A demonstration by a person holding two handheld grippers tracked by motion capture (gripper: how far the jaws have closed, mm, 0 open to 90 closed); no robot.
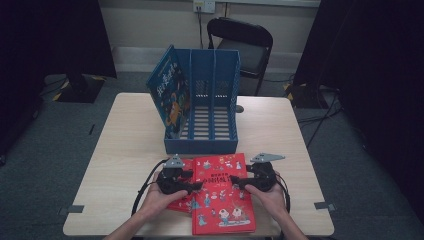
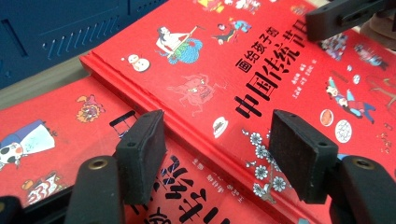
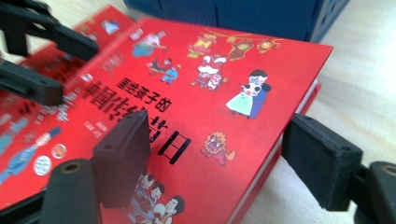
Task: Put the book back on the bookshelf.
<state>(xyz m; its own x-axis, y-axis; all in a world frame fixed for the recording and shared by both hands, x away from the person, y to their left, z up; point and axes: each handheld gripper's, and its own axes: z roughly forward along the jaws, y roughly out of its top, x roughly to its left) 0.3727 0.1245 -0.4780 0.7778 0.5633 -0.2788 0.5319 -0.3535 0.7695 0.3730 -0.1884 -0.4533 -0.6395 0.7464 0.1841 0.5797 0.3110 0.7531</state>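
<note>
Two red picture books lie at the table's front, the upper red book (image 1: 222, 200) overlapping the lower red book (image 1: 183, 205). My left gripper (image 1: 196, 185) is open; in the left gripper view (image 2: 219, 156) its jaws straddle the upper book's (image 2: 261, 79) left edge above the lower book (image 2: 46, 126). My right gripper (image 1: 236, 183) is open too. In the right gripper view (image 3: 224, 161) one pad hovers over the cover (image 3: 196, 93) and the other hangs off the book's right edge, above the table. Neither gripper holds anything.
A blue three-slot file rack (image 1: 200, 145) stands just behind the books, with a blue book (image 1: 170, 92) leaning in its left slot. A black chair (image 1: 245, 45) sits beyond the wooden table (image 1: 125, 150). Bare tabletop lies on both sides of the books.
</note>
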